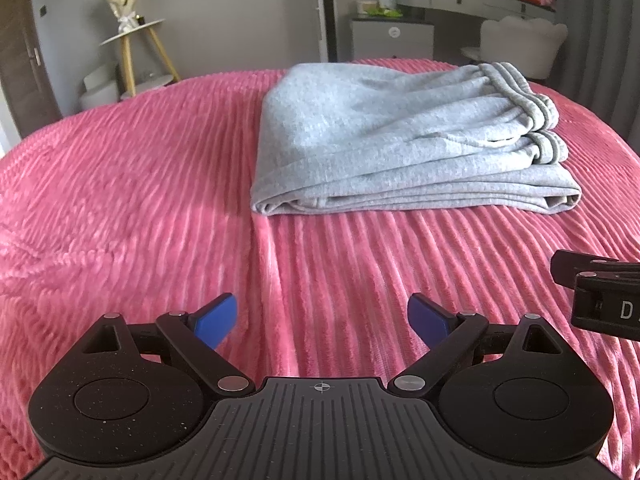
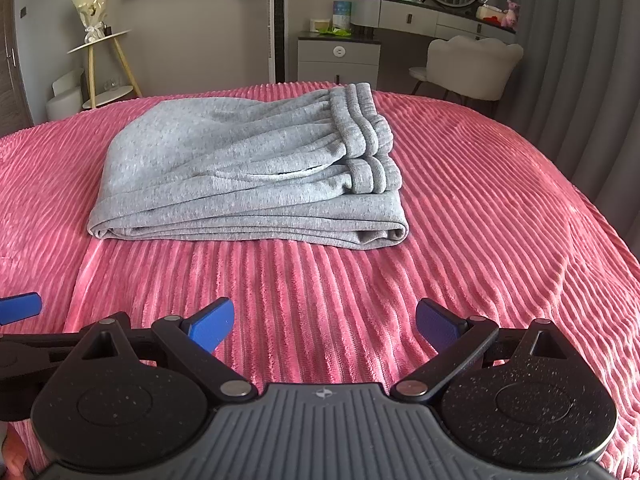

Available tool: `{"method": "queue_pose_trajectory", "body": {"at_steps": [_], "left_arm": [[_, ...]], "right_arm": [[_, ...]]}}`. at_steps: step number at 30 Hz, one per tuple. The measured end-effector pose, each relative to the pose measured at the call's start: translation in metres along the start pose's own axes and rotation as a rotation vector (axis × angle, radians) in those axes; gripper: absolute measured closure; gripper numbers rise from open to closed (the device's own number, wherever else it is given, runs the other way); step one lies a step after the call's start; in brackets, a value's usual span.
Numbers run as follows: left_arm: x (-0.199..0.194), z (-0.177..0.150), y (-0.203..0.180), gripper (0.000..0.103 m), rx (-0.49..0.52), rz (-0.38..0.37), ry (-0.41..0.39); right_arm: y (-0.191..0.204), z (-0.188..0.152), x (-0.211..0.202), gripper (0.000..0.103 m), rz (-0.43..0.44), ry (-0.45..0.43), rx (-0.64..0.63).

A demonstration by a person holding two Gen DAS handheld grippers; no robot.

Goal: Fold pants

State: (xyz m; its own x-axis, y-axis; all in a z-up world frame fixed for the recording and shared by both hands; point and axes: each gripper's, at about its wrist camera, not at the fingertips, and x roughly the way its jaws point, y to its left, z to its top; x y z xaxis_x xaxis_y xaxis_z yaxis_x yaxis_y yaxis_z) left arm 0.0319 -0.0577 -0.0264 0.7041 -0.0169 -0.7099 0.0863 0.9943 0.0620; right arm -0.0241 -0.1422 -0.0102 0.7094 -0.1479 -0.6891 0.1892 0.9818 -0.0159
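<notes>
The grey pants (image 1: 400, 140) lie folded in a compact stack on the pink ribbed bedspread (image 1: 120, 200), waistband and cuffs at the right end. They also show in the right wrist view (image 2: 248, 172). My left gripper (image 1: 322, 320) is open and empty, hovering over the bedspread well short of the pants. My right gripper (image 2: 324, 322) is open and empty, also short of the pants, to the right of the left one. One blue finger of the left gripper (image 2: 20, 307) shows at the left edge of the right wrist view.
Beyond the bed stand a small round side table with a bouquet (image 2: 100, 36), a bedside cabinet (image 2: 339, 58), a vanity with an oval mirror (image 2: 432, 12) and a white chair (image 2: 472, 68). Grey curtains (image 2: 580, 80) hang at the right.
</notes>
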Motion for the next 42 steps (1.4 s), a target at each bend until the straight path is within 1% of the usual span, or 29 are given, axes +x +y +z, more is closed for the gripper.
{"method": "queue_pose_trajectory", "body": {"at_steps": [36, 42], "left_arm": [[-0.0015, -0.0004, -0.0003, 0.007, 0.004, -0.002, -0.006], [-0.0004, 0.0001, 0.0020, 0.007, -0.006, -0.013, 0.000]], "right_arm": [[-0.0014, -0.0002, 0.0012, 0.006, 0.004, 0.003, -0.020], [-0.0010, -0.0005, 0.0022, 0.006, 0.002, 0.003, -0.034]]}}
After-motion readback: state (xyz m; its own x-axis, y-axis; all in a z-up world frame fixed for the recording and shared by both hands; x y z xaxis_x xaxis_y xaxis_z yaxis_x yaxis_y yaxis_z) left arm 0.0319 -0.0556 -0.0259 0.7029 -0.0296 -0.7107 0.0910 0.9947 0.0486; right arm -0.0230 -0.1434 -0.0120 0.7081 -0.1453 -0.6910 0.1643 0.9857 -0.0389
